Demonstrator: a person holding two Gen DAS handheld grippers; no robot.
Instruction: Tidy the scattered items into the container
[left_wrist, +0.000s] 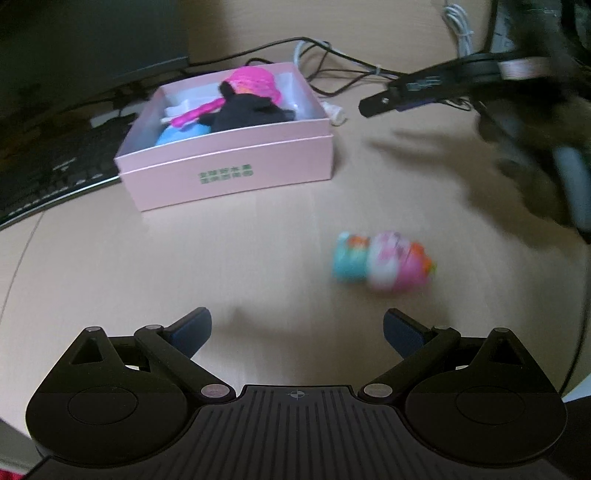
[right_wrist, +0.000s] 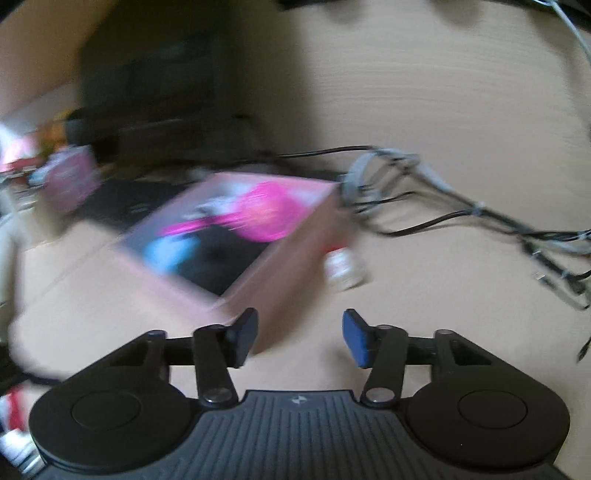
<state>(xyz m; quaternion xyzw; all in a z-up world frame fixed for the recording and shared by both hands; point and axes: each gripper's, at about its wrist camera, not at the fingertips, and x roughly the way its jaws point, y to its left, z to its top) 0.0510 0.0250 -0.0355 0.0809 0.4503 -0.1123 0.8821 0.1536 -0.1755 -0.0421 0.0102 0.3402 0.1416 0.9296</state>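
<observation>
Left gripper (left_wrist: 297, 330) released, empty; right gripper (right_wrist: 300, 334) released, nothing held. Toy (left_wrist: 382, 261) lies on table (left_wrist: 110, 266), well apart from box (left_wrist: 229, 162). Risk: toy looks round, could be rolled off if nudged off-centre.

Two wrist fisheyes, both angled down at the desk (left_wrist: 110, 258) — shared: pink box (left_wrist: 229, 173).

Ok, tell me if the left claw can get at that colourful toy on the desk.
Probably yes: the left claw is open, and only bare desk lies before the toy.
</observation>
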